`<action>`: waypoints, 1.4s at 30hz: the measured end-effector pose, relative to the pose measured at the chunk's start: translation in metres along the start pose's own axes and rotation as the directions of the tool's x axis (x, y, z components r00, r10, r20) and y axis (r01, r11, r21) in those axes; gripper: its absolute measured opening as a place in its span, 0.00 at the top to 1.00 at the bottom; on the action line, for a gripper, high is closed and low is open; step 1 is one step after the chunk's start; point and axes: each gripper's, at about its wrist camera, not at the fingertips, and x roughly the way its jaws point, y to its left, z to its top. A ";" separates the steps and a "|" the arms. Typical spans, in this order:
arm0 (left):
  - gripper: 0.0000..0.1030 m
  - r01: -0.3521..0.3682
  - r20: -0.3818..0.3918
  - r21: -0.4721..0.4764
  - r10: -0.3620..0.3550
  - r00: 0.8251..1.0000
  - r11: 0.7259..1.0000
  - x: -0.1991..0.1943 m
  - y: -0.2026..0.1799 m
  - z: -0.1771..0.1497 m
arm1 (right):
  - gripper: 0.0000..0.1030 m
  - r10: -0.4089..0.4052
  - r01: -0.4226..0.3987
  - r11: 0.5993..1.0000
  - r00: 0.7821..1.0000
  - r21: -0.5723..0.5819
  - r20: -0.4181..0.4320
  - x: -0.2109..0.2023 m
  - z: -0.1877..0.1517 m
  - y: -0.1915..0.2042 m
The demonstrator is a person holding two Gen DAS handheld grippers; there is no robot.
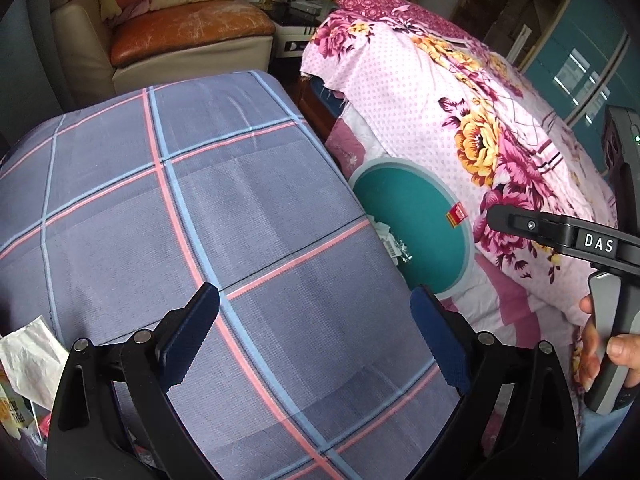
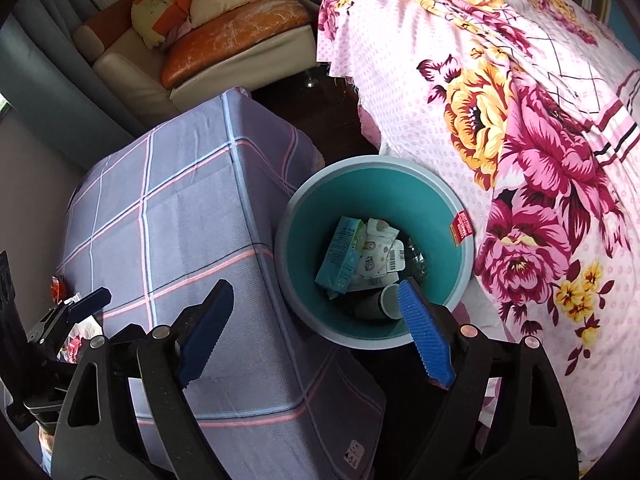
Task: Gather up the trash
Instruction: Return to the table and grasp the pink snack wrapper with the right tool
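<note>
My right gripper (image 2: 316, 296) hangs open and empty above the near rim of a teal trash bin (image 2: 424, 216). Inside the bin lie a teal carton (image 2: 340, 256), a white printed pouch (image 2: 376, 254) and a dark paper cup (image 2: 378, 304). My left gripper (image 1: 314, 300) is open and empty over the checked grey tablecloth (image 1: 200, 200). The bin (image 1: 416, 208) shows beyond the table's right edge, with one right-gripper finger (image 1: 532, 226) over it and a person's hand (image 1: 616, 350) on its handle. White crumpled paper (image 1: 28, 356) lies at the table's lower left.
A bed with a pink floral cover (image 2: 520, 140) hems the bin in on the right. Wrappers (image 2: 76, 340) lie at the table's left end beside a left-gripper finger (image 2: 90, 300). An armchair with an orange seat (image 1: 188, 32) and cushions stands behind the table.
</note>
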 end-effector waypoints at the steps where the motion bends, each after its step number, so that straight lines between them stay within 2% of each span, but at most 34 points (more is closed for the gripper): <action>1: 0.06 -0.006 0.005 -0.003 0.006 1.000 1.000 -0.005 0.003 -0.003 | 0.22 0.003 -0.003 1.000 1.000 -0.007 0.000 -0.002 -0.002 0.005; 11: 0.06 -0.075 0.062 -0.061 0.079 0.995 0.995 -0.061 0.057 -0.035 | 0.21 0.050 -0.051 0.993 0.999 -0.109 -0.010 -0.017 -0.021 0.074; 23: 0.06 -0.140 0.090 -0.185 0.158 0.983 0.973 -0.114 0.143 -0.090 | 0.21 0.097 -0.122 0.951 0.990 -0.283 -0.099 -0.009 -0.066 0.183; 31: 0.06 -0.187 0.069 -0.250 0.210 0.975 0.950 -0.130 0.197 -0.138 | 0.21 0.114 -0.186 0.912 0.971 -0.366 -0.209 0.017 -0.110 0.243; 37: 0.06 -0.180 0.063 -0.324 0.211 0.976 0.929 -0.132 0.227 -0.174 | 0.21 0.123 -0.232 0.897 0.949 -0.376 -0.291 0.045 -0.141 0.271; 42: 0.06 -0.163 0.047 -0.378 0.195 0.980 0.911 -0.130 0.249 -0.190 | 0.21 0.148 -0.264 0.896 0.935 -0.357 -0.322 0.062 -0.150 0.289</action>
